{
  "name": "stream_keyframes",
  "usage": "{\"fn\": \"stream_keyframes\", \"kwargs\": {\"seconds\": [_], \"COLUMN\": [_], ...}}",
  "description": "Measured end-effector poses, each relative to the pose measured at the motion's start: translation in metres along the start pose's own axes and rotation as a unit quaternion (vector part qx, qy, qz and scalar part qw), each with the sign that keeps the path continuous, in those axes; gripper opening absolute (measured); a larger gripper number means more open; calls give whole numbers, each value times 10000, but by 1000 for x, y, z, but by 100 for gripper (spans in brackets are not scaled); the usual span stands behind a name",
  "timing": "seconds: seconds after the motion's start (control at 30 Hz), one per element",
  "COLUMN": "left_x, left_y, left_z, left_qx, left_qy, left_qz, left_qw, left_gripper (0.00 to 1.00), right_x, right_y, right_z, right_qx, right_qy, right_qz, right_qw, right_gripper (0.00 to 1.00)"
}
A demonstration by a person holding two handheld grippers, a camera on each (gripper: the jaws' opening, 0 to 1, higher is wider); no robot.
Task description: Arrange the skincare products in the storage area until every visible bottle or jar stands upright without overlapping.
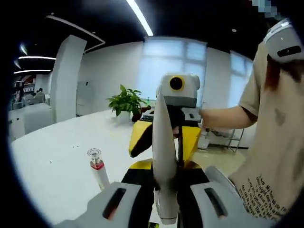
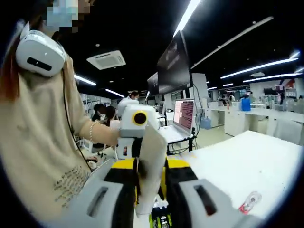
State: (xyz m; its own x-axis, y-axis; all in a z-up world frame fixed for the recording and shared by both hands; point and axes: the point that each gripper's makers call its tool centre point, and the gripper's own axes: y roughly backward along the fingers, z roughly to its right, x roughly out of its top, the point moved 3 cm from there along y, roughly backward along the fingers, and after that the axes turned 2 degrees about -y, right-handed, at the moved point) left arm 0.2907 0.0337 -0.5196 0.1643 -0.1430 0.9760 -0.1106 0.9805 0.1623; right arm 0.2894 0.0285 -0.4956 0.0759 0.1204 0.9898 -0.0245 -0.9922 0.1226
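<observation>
I have both grippers facing each other across a tall cream-coloured plastic tube [image 1: 165,161] - the one skincare piece lifted off the table.

In the left gripper view, the left gripper [image 1: 164,204] shows its 2 grey jaws set well apart, with the tube's lower end between them and dark gaps on either side. I cannot tell whether either pad touches it. Just beyond it is the yellow-and-black right gripper [image 1: 166,142], its jaws flanking the same tube higher up.

In the right gripper view, the right gripper [image 2: 147,204] looks much the same: jaws apart, the tube [image 2: 149,161] between them, the contact hidden, so I cannot tell whether it grips. The left gripper [image 2: 142,166] faces me from behind the tube.

On the white table [image 1: 52,166], left of my left jaw, there is 1 small clear bottle with a red band and a clear cap [image 1: 97,168]; it looks tilted, though the lens may be doing that. In the right gripper view, a small clear bottle with red on it [image 2: 249,202] lies on the table [image 2: 247,161], well to the right.

The person in a beige printed T-shirt [image 1: 273,142] stands close beside the grippers. A potted green plant [image 1: 126,102] sits at the table's far end.
</observation>
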Motion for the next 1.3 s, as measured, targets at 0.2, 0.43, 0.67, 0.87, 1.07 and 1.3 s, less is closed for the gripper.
{"fn": "stream_keyframes", "kwargs": {"seconds": [0.2, 0.43, 0.67, 0.87, 1.07, 1.3], "left_x": [-4, -10, -16, -28, -36, -45], "left_y": [-4, -12, -17, -22, -28, -35], "left_z": [-3, -4, -13, -27, -41, -77], "left_qx": [-234, -284, -226, -283, -261, -29], "left_qy": [-44, -98, -365, -400, -731, -670], "left_qz": [-85, -194, -515, -761, -926, -1011], "left_qw": [9997, 9994, 9977, 9959, 9927, 9926], "left_gripper": [12, 15, 16, 17, 14, 12], "right_x": [2, 0, -9, -14, -26, -39], "right_y": [-1, -1, 3, 4, 13, 11], "right_z": [7, 7, 18, 26, 47, 81], "right_qx": [99, 239, 257, 59, -80, -805], "right_qy": [-274, -95, -13, 38, -119, -144], "right_qz": [-64, -134, -220, -319, -241, -492], "right_qw": [9996, 9996, 9994, 9995, 9996, 9954], "right_gripper": [15, 11, 10, 10, 12, 18]}}
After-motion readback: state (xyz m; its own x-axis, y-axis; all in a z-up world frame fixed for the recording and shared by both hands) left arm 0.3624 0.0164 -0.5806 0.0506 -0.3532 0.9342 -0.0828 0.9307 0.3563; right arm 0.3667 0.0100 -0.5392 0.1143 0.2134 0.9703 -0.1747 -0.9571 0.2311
